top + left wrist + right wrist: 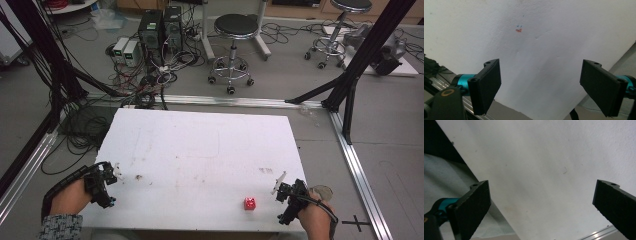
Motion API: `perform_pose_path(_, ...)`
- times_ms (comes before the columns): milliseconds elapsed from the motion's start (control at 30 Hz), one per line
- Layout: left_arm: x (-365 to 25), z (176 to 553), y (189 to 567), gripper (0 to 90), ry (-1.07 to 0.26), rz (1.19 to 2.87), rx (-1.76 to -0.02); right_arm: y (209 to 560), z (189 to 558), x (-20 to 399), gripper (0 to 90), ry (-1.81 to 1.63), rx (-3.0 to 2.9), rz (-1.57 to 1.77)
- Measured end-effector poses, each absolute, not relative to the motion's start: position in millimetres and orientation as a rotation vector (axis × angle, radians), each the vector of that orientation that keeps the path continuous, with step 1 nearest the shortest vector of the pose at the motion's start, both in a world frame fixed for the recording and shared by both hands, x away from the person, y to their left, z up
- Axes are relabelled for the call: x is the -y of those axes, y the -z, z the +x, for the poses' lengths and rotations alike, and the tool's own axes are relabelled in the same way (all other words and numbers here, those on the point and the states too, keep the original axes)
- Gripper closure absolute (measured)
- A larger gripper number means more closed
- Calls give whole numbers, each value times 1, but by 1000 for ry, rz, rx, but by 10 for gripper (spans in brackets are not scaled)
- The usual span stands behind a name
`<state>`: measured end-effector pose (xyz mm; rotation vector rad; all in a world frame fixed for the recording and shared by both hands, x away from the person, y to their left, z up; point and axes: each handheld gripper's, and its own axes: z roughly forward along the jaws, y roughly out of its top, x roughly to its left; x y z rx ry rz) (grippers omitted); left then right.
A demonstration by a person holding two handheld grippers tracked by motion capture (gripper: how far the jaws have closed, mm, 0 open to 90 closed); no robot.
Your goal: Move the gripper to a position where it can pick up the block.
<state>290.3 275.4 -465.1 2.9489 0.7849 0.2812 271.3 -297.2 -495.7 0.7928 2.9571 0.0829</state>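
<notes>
A small red cube (250,203) sat near the front edge of the white table (200,150), just to the left of the right gripper (284,189) and well apart from the left gripper (111,176) at the far corner. Both grippers stood wide and empty. The right hand (315,217) was plainly the nearer, likely needing a short leftward reach; the cube looked to have no long axis.

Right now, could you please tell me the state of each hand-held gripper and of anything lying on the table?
Left hand-held gripper: open, jaws wide apart, nothing between them, held over the near left edge of the table.
Right hand-held gripper: open, jaws wide apart, holding nothing, at the near right corner.
Red cube: resting on the table, ungrasped, apart from both grippers, nearer the right one.
White table: faintly stained and marked.
</notes>
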Motion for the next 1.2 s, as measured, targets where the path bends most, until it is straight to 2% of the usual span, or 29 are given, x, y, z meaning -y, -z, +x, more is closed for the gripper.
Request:
perform_pose_path(433,-280,288,459,176,-290,2928,-794,501,273,300,10,25,-2998,617)
perform_pose_path(733,-276,288,456,179,-289,2924,-768,503,283,320,10,105,-2991,438)
perform_pose_path(933,-275,288,456,180,-282,2924,-764,482,290,329,10,118,-3033,287)
perform_pose_path(1200,-274,288,455,180,-280,2914,-772,447,290,307,10,132,-3050,126)
